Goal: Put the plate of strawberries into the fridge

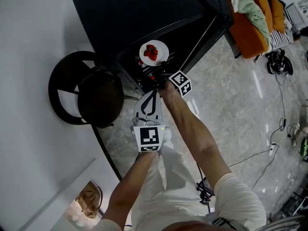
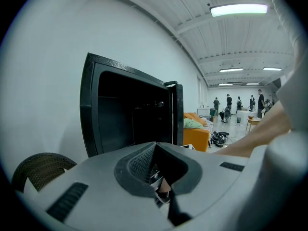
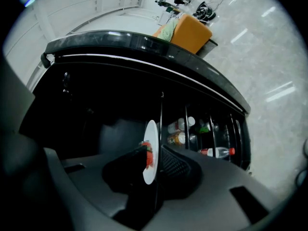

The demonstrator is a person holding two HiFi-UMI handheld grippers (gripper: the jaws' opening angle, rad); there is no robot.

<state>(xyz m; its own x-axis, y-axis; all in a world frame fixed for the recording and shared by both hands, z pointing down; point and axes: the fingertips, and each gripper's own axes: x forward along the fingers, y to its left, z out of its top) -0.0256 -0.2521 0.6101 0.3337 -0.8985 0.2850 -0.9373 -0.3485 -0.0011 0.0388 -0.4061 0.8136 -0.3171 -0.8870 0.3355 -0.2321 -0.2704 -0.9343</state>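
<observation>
Left hand-held gripper (image 1: 153, 96): jaws together, nothing between them; hangs low near the person's body, probably parked out of the way as a spare.
Right hand-held gripper (image 3: 154, 167): clamped on the near rim of the plate (image 1: 163, 49), arm stretched forward; the edge grip lets the far side go in first.
Plate: face up and looks level from the head view, so the fruit does not roll; sits at the open fridge (image 1: 144, 13) mouth; cannot tell if it touches a shelf.
Strawberries (image 1: 151, 52): small red pile on the plate's middle, clear of the jaws.
Step (judged): placing, release not yet done.
Fridge: black, door swung open; bottles (image 3: 219, 152) in the door racks beside the plate's path.
Chair (image 1: 96, 97): round, dark, just left of the fridge.
Sofa (image 1: 248, 30): orange, well beyond.
</observation>
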